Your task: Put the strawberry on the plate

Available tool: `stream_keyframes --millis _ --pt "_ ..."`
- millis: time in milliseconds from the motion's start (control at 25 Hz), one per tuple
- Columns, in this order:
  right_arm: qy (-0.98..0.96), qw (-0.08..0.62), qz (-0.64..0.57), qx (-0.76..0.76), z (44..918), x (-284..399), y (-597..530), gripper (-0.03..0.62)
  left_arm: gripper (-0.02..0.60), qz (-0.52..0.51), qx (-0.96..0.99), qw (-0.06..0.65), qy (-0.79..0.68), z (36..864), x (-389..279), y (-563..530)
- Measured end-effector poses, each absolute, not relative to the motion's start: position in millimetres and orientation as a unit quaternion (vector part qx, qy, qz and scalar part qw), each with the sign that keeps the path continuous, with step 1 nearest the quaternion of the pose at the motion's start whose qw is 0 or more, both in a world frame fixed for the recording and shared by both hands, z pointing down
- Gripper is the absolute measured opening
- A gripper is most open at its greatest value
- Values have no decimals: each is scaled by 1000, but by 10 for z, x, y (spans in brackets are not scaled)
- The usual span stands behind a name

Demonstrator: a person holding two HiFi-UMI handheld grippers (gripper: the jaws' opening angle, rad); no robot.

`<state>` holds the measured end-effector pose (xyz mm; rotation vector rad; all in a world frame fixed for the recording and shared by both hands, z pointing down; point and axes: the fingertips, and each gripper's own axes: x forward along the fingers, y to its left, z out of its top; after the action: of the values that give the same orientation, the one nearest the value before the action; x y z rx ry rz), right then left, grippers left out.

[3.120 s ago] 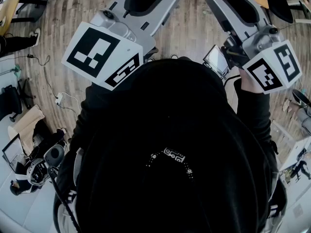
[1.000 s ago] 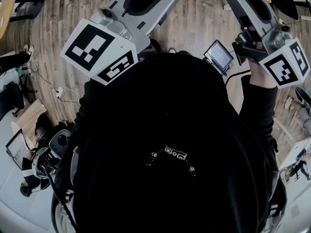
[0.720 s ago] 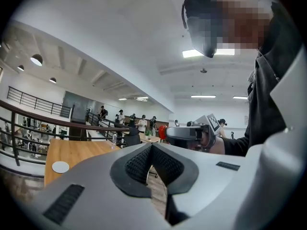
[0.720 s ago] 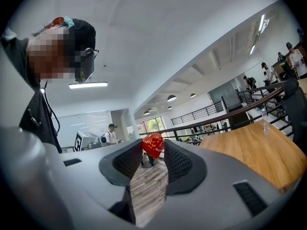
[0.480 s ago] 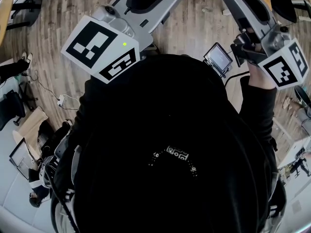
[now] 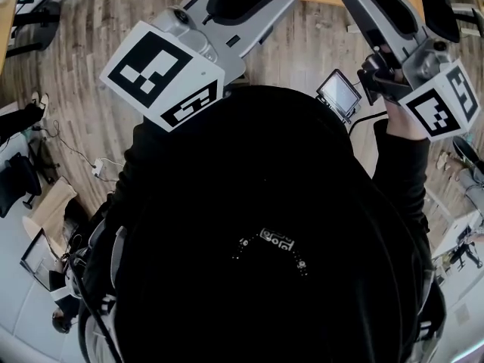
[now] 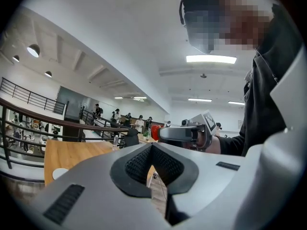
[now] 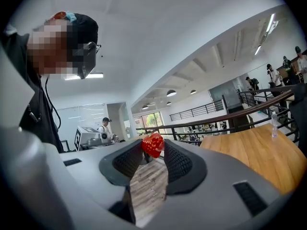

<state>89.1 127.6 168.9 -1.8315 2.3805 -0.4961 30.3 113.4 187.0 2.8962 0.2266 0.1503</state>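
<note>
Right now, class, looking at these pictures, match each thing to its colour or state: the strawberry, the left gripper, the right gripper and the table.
Things:
1. strawberry
2. left gripper
3. right gripper
4. table

Colours or states:
A. jaws together, nothing between them
B. light brown wood
C. red
D. shut on the fruit

Pairs: 1-C, 2-A, 3-D, 4-B
</note>
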Motion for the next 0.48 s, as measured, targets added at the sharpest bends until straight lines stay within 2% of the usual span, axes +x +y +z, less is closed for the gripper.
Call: stream_keyframes --millis 480 --pt "785 31 -151 -600 1612 664 229 150 0 33 990 112 81 1804 184 62"
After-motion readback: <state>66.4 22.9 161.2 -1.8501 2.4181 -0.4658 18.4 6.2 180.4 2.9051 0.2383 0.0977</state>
